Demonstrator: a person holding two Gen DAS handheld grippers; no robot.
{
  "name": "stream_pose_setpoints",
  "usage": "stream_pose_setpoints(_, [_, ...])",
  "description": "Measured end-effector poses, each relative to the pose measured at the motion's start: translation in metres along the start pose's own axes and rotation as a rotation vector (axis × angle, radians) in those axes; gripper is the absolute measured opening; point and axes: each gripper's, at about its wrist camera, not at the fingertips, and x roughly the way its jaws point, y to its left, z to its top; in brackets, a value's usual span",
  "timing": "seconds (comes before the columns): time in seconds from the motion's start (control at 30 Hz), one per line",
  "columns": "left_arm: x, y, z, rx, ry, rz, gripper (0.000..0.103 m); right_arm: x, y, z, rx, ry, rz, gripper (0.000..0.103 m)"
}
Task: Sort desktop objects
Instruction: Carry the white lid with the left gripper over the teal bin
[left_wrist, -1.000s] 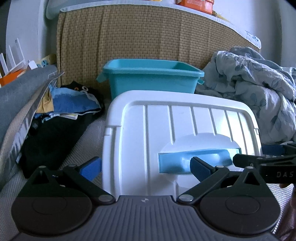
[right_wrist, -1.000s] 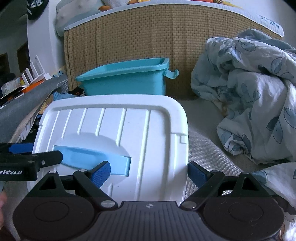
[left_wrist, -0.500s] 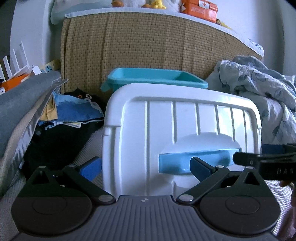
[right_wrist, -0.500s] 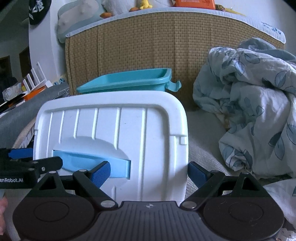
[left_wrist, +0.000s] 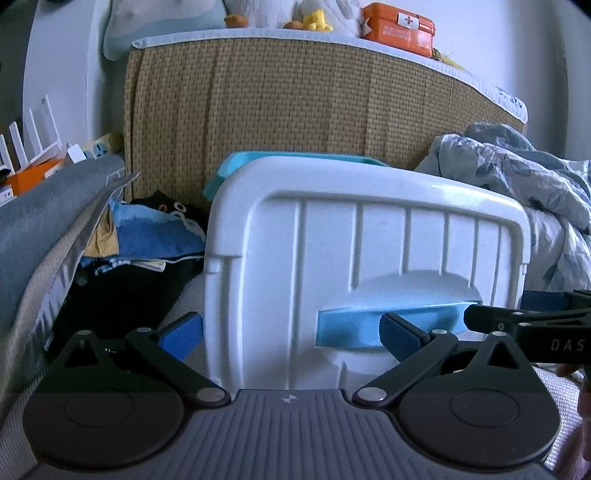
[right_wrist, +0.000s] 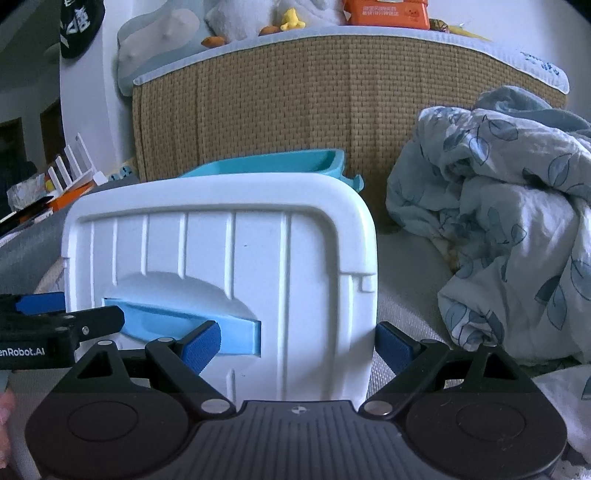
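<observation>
Dim, bluish daylight, soft glare on the white lid (left_wrist: 369, 236), dark fisheye corners, sharp focus.

Both wrist views close behind white lid (left_wrist: 369, 251)

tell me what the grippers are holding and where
Both hold the white lid: the left gripper by its left side, the right gripper by its right side.

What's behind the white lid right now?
The teal bin's rim shows above the white lid, with the wicker headboard beyond. The bin's body and contents are hidden by the lid.
</observation>
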Motion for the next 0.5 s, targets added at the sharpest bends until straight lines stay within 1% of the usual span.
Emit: stream_pose_setpoints(0.5, [0.007, 0.003, 0.023, -0.009, -0.037, 0.018, 0.103, 0.007, 0.001, 0.023, -0.008, -0.045, 0.001, 0.093])
